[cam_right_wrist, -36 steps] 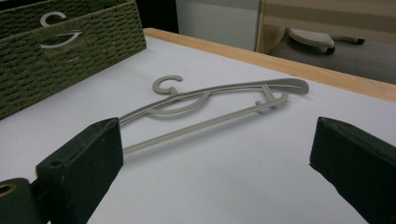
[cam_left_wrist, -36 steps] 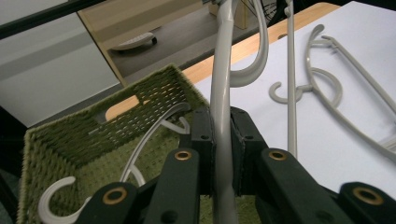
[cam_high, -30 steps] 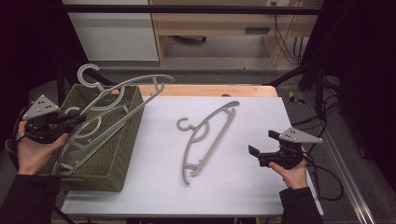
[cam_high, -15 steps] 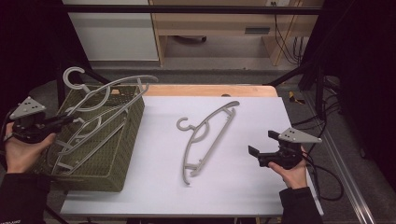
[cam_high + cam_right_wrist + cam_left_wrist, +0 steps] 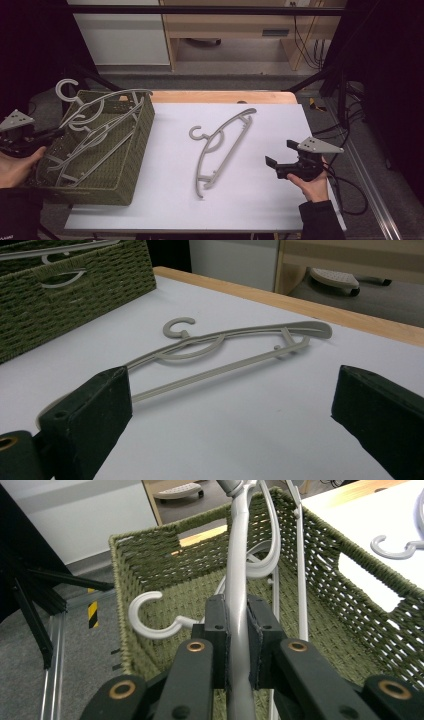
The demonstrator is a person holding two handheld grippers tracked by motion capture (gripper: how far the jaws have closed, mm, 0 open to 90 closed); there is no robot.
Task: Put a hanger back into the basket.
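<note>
Grey plastic runs straight up between the black jaws of the left gripper (image 5: 238, 645), which are clamped on the arm of a hanger (image 5: 239, 570) held over the green woven basket (image 5: 350, 595). In the high view that gripper (image 5: 47, 134) sits at the basket's left edge, and the held hanger (image 5: 107, 100) lies across the rim, its hook poking out past the far left corner. Other hangers (image 5: 80, 150) lie inside already.

The step in hand looks like lowering this hanger into the basket. To do it well, I would tilt the hook end down so it clears the rim, settle the frame flat on the pile, and only then let the jaws part, so nothing springs out or snags the weave.

The right gripper (image 5: 230, 405) has its jaws spread wide and empty, low over the white tabletop (image 5: 260, 440). The loose hanger (image 5: 225, 352) lies flat just beyond them, its near end pointing toward the left-hand jaw of that view, hook away toward the basket. In the high view it lies diagonally (image 5: 220, 145) at the tabletop's middle, apart from the right gripper (image 5: 281, 161).
</note>
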